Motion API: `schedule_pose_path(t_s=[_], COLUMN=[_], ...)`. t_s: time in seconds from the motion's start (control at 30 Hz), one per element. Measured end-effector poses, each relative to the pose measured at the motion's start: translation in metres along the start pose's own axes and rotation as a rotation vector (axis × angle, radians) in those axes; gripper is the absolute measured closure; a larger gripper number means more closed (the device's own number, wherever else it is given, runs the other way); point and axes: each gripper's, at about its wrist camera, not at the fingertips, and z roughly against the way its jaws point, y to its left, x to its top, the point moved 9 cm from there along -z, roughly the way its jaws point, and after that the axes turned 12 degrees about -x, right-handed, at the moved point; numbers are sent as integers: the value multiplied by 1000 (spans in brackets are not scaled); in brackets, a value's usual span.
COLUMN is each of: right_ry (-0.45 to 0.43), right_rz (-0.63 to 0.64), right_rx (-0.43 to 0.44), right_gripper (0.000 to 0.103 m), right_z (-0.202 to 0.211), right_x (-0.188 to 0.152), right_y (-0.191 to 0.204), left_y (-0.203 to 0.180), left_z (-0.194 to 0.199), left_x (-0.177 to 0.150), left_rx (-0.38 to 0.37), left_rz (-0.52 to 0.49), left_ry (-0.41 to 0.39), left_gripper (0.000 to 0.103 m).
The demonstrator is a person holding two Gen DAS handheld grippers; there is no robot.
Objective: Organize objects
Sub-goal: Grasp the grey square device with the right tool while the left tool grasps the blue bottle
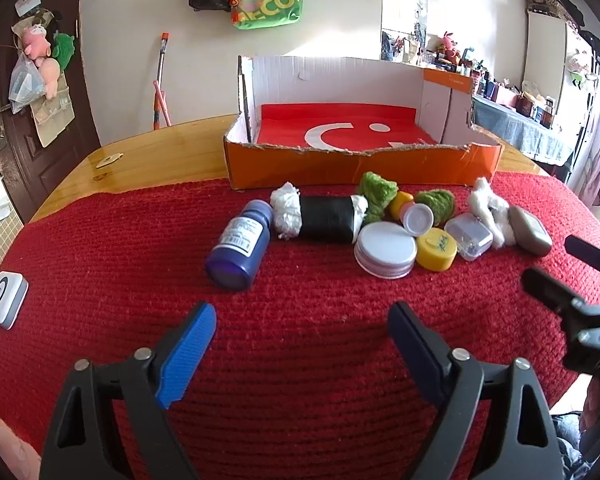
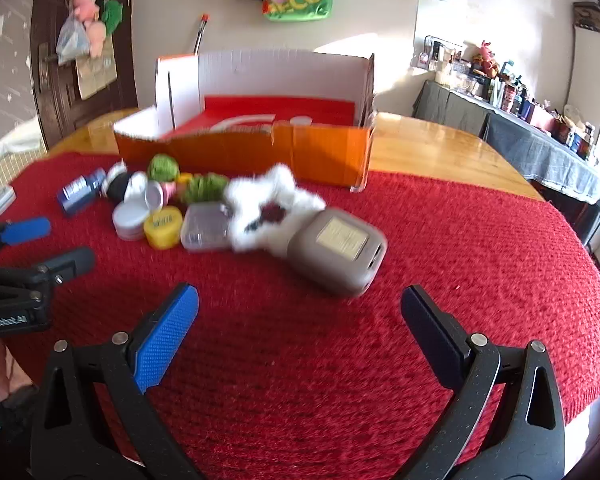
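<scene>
A row of small objects lies on the red mat in front of an open orange cardboard box (image 1: 360, 168) (image 2: 260, 152): a blue bottle (image 1: 240, 244) (image 2: 80, 190) on its side, a black roll with white ends (image 1: 324, 218), green fluff (image 1: 376, 192) (image 2: 206, 188), a white round tin (image 1: 386, 250) (image 2: 130, 220), a yellow cap (image 1: 436, 249) (image 2: 163, 226), a clear small case (image 1: 469, 236) (image 2: 204, 227), white fluff (image 1: 490, 208) (image 2: 268, 208) and a grey box (image 1: 530, 230) (image 2: 338, 250). My left gripper (image 1: 302, 344) is open and empty, short of the bottle. My right gripper (image 2: 300, 332) is open and empty, just short of the grey box.
The red knitted mat (image 1: 300, 320) covers the near part of a wooden table (image 1: 160, 156). A small white device (image 1: 6, 300) lies at the mat's left edge. The box interior shows a red liner (image 1: 340, 128). A cluttered side table (image 2: 540, 136) stands at the right.
</scene>
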Motion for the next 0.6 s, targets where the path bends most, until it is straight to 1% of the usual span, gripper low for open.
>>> schedule_pose_path(t_s=[0.07, 0.13, 0.23, 0.4, 0.47, 0.5, 0.6], right_ry=[-10, -6, 15, 50, 57, 67, 84], right_rz=[-16, -22, -31, -37, -38, -37, -39], right_rx=[-3, -26, -29, -27, -26, -25, -13], right_gripper=[0, 0, 1, 18, 22, 26, 34], right_z=[2, 0, -6, -16, -18, -21, -26], right_x=[7, 12, 15, 15, 15, 14, 12], right_y=[-6, -13, -21, -26, -26, -26, -24], left_y=[3, 7, 16, 29, 32, 32, 33], left_z=[0, 1, 2, 0, -3, -4, -10], left_x=[3, 7, 14, 22, 24, 24, 24], left_rx=[-7, -3, 10, 24, 20, 19, 16], left_rz=[6, 7, 11, 10, 8, 5, -5], left_ry=[4, 1, -6, 2, 13, 19, 40], left_gripper=[18, 22, 23, 28, 29, 30, 35])
